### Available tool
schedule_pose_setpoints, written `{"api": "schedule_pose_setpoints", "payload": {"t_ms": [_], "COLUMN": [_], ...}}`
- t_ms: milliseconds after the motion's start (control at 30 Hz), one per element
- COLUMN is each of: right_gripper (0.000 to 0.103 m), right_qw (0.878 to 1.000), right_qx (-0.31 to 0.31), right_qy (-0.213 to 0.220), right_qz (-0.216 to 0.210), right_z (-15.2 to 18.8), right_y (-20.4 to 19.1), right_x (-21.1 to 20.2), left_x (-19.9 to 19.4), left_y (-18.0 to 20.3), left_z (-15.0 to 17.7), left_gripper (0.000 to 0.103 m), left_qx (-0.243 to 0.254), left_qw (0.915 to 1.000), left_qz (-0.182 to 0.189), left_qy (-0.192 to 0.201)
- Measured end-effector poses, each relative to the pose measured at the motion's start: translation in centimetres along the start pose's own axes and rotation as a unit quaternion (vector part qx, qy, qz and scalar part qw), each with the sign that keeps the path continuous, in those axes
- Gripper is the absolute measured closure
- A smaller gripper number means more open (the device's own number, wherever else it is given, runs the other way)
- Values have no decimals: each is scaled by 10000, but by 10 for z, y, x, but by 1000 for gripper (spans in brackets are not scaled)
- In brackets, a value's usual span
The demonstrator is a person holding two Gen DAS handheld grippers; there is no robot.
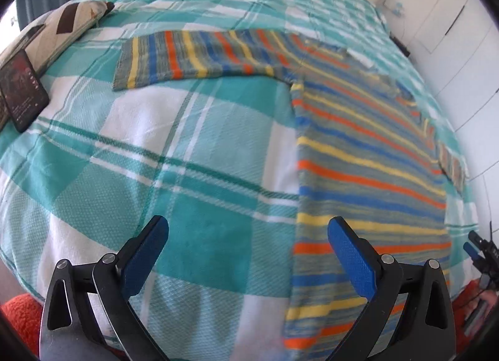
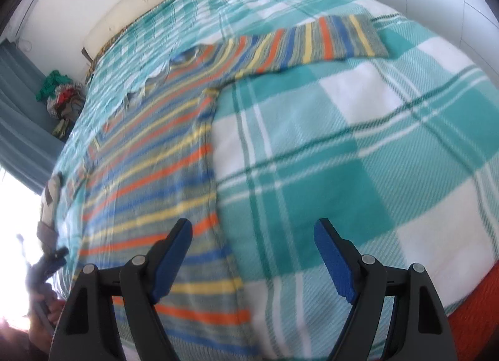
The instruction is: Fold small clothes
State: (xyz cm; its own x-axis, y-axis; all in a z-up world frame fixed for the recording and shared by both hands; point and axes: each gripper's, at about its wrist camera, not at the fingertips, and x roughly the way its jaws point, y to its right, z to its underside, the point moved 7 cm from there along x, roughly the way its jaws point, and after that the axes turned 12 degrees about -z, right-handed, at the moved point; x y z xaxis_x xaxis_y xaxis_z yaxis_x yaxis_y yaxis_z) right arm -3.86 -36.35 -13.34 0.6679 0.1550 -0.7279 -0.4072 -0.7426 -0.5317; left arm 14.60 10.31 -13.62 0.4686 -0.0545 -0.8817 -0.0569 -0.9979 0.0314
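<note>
A small knitted jumper striped in orange, yellow, blue and grey (image 1: 368, 155) is lying flat on the bed's teal-and-white checked blanket (image 1: 199, 155), body smoothed and sleeves stretched out sideways, probably so the folds can be made cleanly. The left tongs (image 1: 248, 245) are hovering spread wide over the jumper's side edge near the hem, pinching nothing. The right tongs (image 2: 252, 245) are likewise spread and empty over the opposite edge, each seemingly lining up for a grip. A dark phone (image 1: 21, 89) is lying off by a patterned cushion (image 1: 62, 30), well apart from the jumper.

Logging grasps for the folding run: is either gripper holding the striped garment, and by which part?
Nothing is held. Left gripper and right gripper are open above the flat multicoloured striped knit sweater.
</note>
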Motion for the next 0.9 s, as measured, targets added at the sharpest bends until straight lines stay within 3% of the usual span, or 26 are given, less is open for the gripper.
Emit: {"api": "schedule_pose_setpoints", "payload": {"t_ms": [133, 233, 333, 433, 533, 600, 667, 767, 867, 900], "right_gripper": [23, 23, 23, 24, 27, 27, 30, 43, 56, 68], "right_qw": [9968, 9932, 9850, 9740, 9748, 9770, 9785, 9818, 9923, 9921], "right_qx": [341, 615, 1264, 1859, 1782, 1642, 1683, 1682, 1162, 1172], "right_qy": [583, 819, 1093, 1221, 1281, 1268, 1082, 658, 419, 413], "right_qz": [-424, -560, -428, -432, -409, -491, -497, -593, -4, 150], "right_z": [-82, -133, -153, -154, -174, -191, -199, -198, -198, -198], "right_y": [15, 40, 90, 137, 161, 165, 170, 171, 167, 170], "right_x": [-9, -6, -5, -1, 1, 6, 20, 51, 66, 65], "left_x": [-19, -8, 14, 34, 53, 51, 54, 65, 70, 70], "left_y": [25, 34, 21, 2, -2, 3, 5, 7, 9, 9], "left_z": [-36, -50, -44, -17, -7, -11, -12, -10, -7, -7], "left_gripper": [1, 1, 1, 1, 2, 1, 1, 1, 1, 1], "left_qx": [101, 253, 207, 77, 84, 145, 191, 234, 321, 353], "left_qw": [9981, 9964, 9956, 9964, 9987, 9982, 9975, 9973, 9965, 9962], "left_qz": [215, 80, -269, -316, -372, -323, -426, -564, -663, -687], "left_qy": [562, 799, 870, 785, 336, 480, 533, 407, 404, 406]}}
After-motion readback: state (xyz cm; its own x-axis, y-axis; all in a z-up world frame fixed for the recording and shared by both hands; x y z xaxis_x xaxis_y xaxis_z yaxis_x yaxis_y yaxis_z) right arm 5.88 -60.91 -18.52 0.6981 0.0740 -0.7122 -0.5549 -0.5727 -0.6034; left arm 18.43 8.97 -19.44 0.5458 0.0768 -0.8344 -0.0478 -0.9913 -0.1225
